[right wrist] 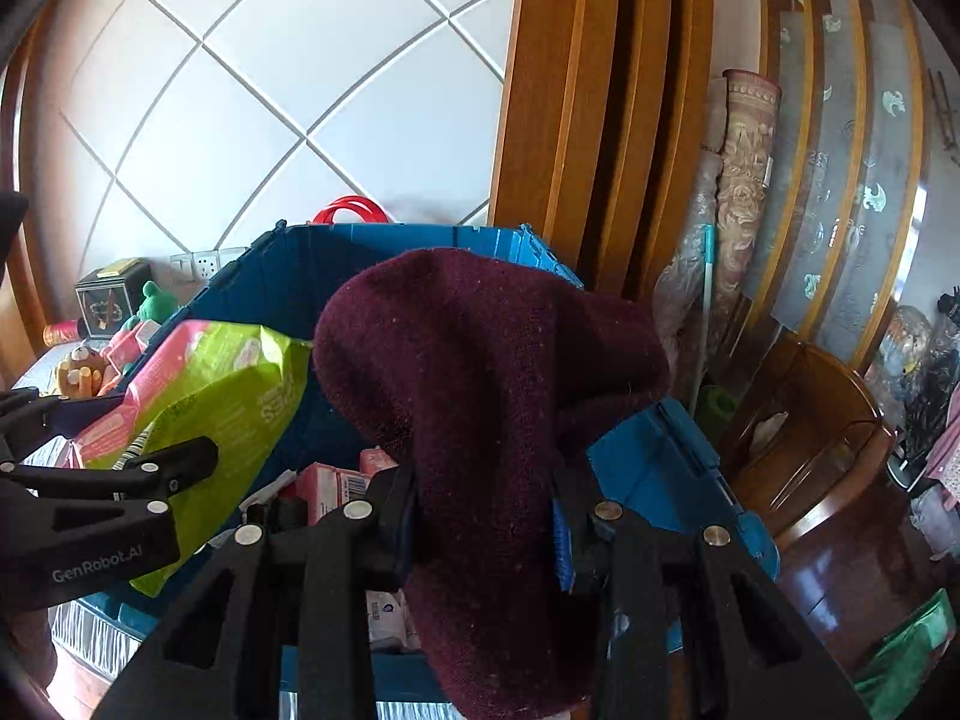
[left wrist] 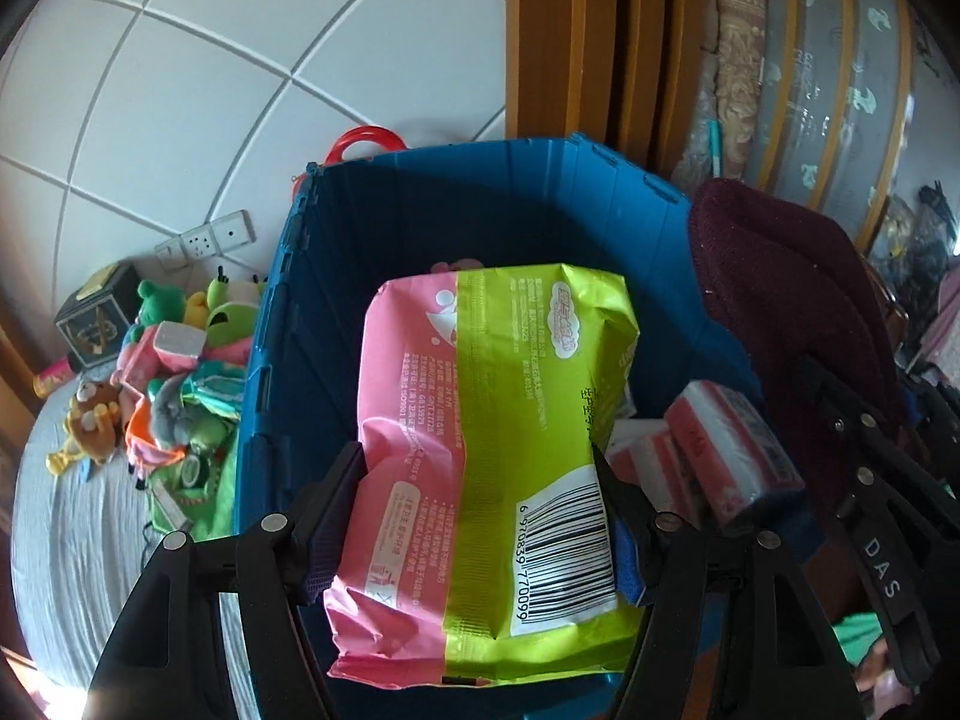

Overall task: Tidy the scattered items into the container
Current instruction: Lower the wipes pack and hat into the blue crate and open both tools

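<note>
The left claw [left wrist: 480, 474] clamps a pink-and-green packet [left wrist: 486, 420] over the blue crate [left wrist: 456, 204], pink packs [left wrist: 732, 450] lying below it. Beside it, the right claw [right wrist: 486, 516] grips a maroon knit hat [right wrist: 480, 372] above the crate's rim.

white tiled wall [left wrist: 252, 60] with sockets [left wrist: 207, 240] — wooden door frame [right wrist: 570, 120], rolled rug [right wrist: 744, 192]

Left tool [right wrist: 180, 468] reads "GenRobot.AI"; right tool [left wrist: 888, 462], "DAS".

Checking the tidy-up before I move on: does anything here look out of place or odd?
Yes. A pile of soft toys and packets lies on the bed, outside the blue container. The left gripper holds a pink-and-green packet over the container, and the right gripper holds a maroon knit hat, neither dropped in yet.
</note>
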A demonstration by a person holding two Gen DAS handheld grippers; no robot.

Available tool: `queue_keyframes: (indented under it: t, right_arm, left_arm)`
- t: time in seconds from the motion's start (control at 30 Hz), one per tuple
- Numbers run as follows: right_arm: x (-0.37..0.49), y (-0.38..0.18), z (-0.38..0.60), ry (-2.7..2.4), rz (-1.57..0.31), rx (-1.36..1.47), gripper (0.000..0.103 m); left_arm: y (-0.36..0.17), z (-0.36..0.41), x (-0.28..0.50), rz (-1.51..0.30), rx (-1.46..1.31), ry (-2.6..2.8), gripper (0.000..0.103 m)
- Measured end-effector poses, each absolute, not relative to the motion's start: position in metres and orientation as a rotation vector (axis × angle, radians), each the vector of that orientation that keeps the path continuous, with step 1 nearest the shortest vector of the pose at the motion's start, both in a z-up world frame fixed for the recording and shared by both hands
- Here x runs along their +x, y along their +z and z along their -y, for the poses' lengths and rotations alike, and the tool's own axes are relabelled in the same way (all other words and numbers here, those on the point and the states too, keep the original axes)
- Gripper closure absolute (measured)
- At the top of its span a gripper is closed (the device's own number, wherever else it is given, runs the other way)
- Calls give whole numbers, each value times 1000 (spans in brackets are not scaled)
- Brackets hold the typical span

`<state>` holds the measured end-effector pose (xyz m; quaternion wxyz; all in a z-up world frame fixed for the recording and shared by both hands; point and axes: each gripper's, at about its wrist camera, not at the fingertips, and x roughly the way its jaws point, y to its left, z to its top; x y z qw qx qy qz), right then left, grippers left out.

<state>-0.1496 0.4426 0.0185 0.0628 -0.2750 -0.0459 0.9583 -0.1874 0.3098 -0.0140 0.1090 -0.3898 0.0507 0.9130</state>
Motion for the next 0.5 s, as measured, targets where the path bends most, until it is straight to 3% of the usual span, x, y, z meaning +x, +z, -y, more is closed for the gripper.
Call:
queue_keyframes:
  t: [0.1,0.17,0.23,0.3,0.43,0.5]
  right_arm:
    - [-150,10,-449,2883,129,-864,70]
    - [-148,11,-450,2877,122,-854,68]
    - [-147,11,-451,2872,114,-843,52]
    - [-146,11,-452,2866,107,-833,22]
    - [-143,12,-454,2854,92,-812,2]
    - [-142,13,-454,2849,84,-802,0]
  left_arm:
    - [-8,-311,-178,-164,-1062,2742,34]
    - [-1,-310,-174,-167,-995,2764,20]
    - [3,-306,-172,-152,-963,2770,15]
    - [6,-304,-168,-149,-936,2787,12]
    - [10,-294,-159,-145,-897,2817,7]
    - [11,-287,-155,-135,-881,2823,5]
